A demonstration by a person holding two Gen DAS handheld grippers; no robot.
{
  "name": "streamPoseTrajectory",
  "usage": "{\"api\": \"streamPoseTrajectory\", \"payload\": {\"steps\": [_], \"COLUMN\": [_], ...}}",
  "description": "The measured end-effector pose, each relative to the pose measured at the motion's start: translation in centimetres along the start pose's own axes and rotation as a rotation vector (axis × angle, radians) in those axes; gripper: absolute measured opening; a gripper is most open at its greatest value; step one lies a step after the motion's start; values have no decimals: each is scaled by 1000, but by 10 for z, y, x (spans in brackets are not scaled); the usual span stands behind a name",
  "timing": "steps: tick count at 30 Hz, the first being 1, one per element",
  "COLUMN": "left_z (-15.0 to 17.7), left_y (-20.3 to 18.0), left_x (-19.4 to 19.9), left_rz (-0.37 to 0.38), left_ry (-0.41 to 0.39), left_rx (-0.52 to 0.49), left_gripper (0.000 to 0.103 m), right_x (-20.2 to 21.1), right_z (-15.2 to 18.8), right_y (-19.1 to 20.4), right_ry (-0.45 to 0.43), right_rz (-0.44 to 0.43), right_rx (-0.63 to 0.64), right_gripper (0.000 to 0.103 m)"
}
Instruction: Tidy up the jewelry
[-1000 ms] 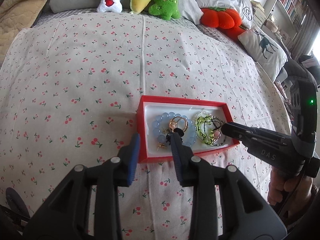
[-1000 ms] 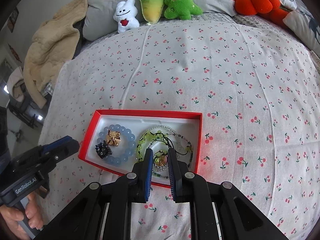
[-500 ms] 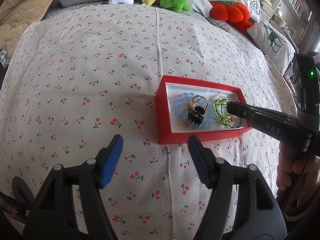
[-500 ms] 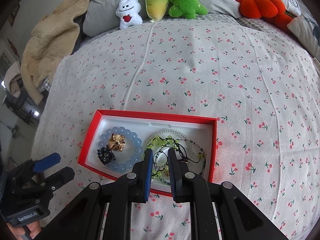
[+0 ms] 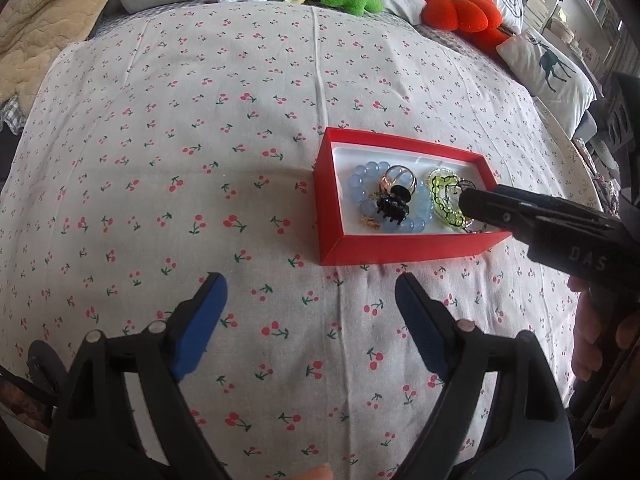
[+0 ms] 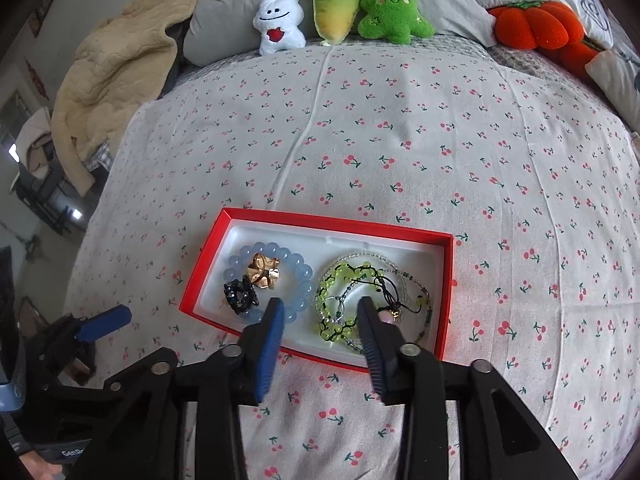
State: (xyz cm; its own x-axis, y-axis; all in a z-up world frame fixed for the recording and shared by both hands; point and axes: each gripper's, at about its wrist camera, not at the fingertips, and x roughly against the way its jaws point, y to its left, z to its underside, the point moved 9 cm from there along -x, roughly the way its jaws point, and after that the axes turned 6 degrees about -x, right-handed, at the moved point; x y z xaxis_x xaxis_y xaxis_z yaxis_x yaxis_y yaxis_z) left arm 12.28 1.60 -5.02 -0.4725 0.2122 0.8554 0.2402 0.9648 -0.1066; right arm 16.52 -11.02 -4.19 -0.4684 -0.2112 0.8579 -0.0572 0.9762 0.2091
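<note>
A red box [image 5: 400, 246] [image 6: 332, 222] with a white lining lies on the cherry-print bedspread. In it lie a blue bead bracelet [image 6: 296, 264] [image 5: 362, 196], a gold clip [image 6: 262, 274], a black claw clip [image 5: 392, 208] [image 6: 240, 298] and green and clear bead strands [image 6: 348, 296] [image 5: 442, 190]. My left gripper [image 5: 310, 286] is open and empty, hovering over the bedspread in front of the box. My right gripper [image 6: 320, 308] is open over the box's near edge, above the bead strands; it also shows in the left wrist view [image 5: 472, 202].
Plush toys [image 6: 332, 8] and an orange pumpkin cushion [image 6: 536, 26] line the far edge of the bed. A beige blanket [image 6: 108, 76] hangs at the far left. Pillows [image 5: 548, 68] lie at the right. The bedspread [image 6: 400, 140] stretches beyond the box.
My right gripper has opened above the bead strands. My left gripper has let go of the black claw clip, opened wide and pulled back from the box.
</note>
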Motion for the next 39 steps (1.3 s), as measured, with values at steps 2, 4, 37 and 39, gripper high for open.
{"api": "streamPoseTrajectory", "payload": {"steps": [2, 4, 37, 39], "left_z": [3, 7, 76, 76], "left_y": [-1, -1, -13, -12], "left_x": [2, 4, 14, 14], "left_rz": [-11, -23, -140, -142], "left_ry": [-1, -1, 62, 59], "left_rx": [-2, 0, 2, 4], "left_gripper": [94, 99, 102, 102], "right_x": [13, 24, 56, 53], "right_z": [1, 4, 123, 124], "right_y": [0, -2, -45, -44], "right_ry": [-41, -51, 43, 51], "right_rz": [1, 5, 204, 207], "right_rx": [2, 4, -60, -60], "right_gripper": [70, 71, 93, 93]}}
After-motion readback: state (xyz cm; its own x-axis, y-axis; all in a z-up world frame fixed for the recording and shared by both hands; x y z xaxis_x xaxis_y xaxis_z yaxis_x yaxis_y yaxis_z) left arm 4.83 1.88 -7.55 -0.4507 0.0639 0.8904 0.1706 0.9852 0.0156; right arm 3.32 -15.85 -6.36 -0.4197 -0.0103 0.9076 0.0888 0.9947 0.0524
